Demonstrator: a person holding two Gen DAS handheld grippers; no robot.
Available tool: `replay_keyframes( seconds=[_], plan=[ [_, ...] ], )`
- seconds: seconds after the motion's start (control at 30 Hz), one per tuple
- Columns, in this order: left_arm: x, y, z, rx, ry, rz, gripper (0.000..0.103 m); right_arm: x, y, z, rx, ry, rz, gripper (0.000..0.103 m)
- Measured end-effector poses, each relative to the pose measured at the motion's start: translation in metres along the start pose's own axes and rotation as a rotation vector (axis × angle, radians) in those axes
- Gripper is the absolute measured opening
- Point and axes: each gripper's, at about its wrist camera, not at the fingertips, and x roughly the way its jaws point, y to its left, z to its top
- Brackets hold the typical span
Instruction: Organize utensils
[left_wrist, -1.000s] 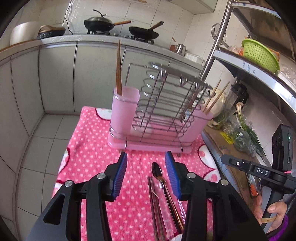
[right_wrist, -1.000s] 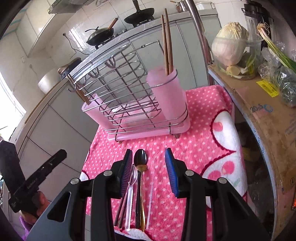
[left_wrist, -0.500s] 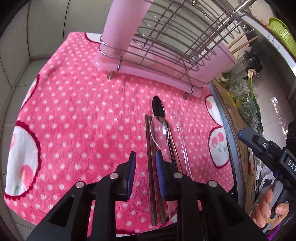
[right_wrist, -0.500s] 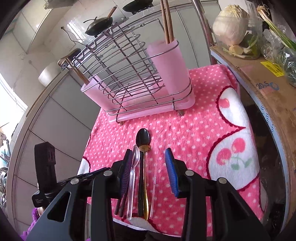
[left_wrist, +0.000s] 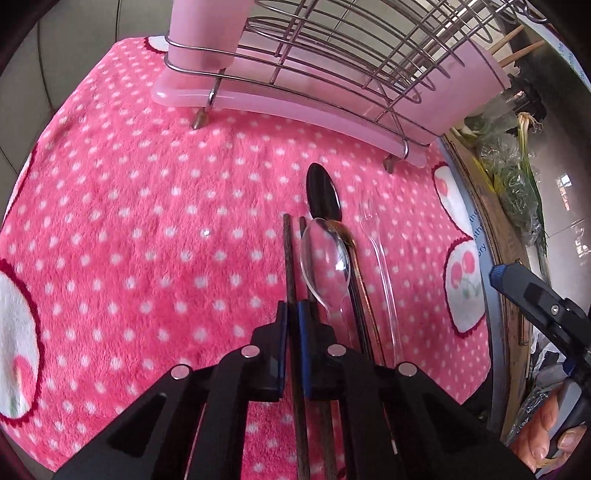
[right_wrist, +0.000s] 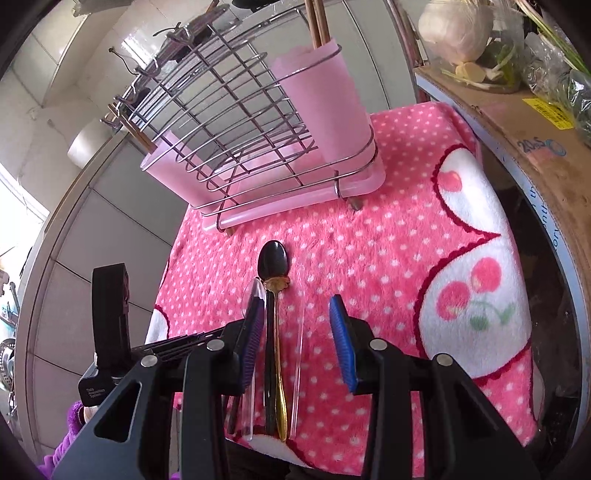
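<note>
Several utensils lie side by side on a pink polka-dot towel (left_wrist: 147, 221): two dark chopsticks, a clear plastic spoon (left_wrist: 325, 262), a black-and-gold spoon (left_wrist: 324, 194) and a clear plastic fork (left_wrist: 380, 258). My left gripper (left_wrist: 291, 317) is shut on the left dark chopstick (left_wrist: 290, 266), low on the towel. My right gripper (right_wrist: 297, 325) is open above the black-and-gold spoon (right_wrist: 274, 264) and the clear fork (right_wrist: 298, 350). A wire rack with pink utensil cups (right_wrist: 317, 99) stands behind; chopsticks stand in its cups.
A wooden-edged surface with vegetables (left_wrist: 517, 177) and a cardboard box (right_wrist: 524, 122) runs along the right of the towel. Tiled cabinet fronts (right_wrist: 110, 221) stand to the left and behind the rack. The left gripper's body shows in the right wrist view (right_wrist: 110, 314).
My left gripper has dropped toward the towel, moved in over the chopsticks and closed its jaws on the left one. My right gripper has stayed open and moved slightly closer to the utensils.
</note>
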Motion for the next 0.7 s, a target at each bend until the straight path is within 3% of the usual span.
replay_keyframes(
  seconds=[0.33,0.43,0.7],
  plan=[
    [-0.029,0.03,0.005,-0.054,-0.099,0.147,0.005,0.05,-0.013,0.01,0.067,0.104,0.045,0.037],
    [-0.026,0.035,0.007,-0.041,-0.071,0.17,0.005,0.067,-0.005,0.017,0.048,0.125,0.024,0.037],
    [-0.014,0.058,0.028,-0.058,0.036,0.116,0.008,0.107,0.011,0.031,-0.03,0.171,-0.09,0.037]
  ],
)
